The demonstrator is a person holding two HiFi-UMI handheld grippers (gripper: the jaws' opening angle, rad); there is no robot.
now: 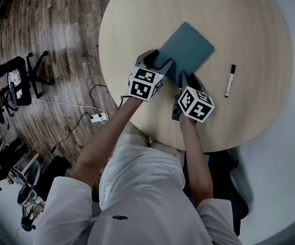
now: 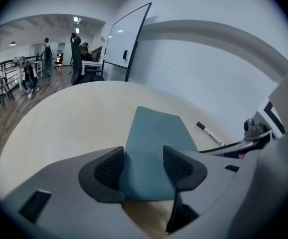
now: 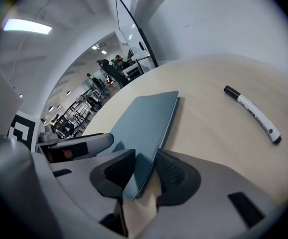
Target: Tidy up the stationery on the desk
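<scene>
Teal, leather-like cover on a thin closed notebook (image 1: 188, 47): it lies flat near the middle of the pale wooden table (image 1: 132, 24). We judge it light, fairly stiff and a little slick, so it may slide before it lifts. At its near-left edge our left gripper (image 2: 143, 168) has its jaws spread wide, with the cover between them and neither pad pressing. At the nearest corner our right gripper (image 3: 145, 171) sets narrower jaws astride the stitched edge. One pad looks close against it and the other shows a gap, so we do not call it a grip. That near end, taken edge-on, seems the sensible hold. Further right, well apart, lies a black-capped marker (image 1: 230, 80), which may roll. The tabletop is smooth and round. Left of it we see dark plank floor (image 1: 50, 40), office chairs (image 1: 15, 83) and a power strip (image 1: 99, 118). A whiteboard (image 2: 126, 39) stands beyond the table.
</scene>
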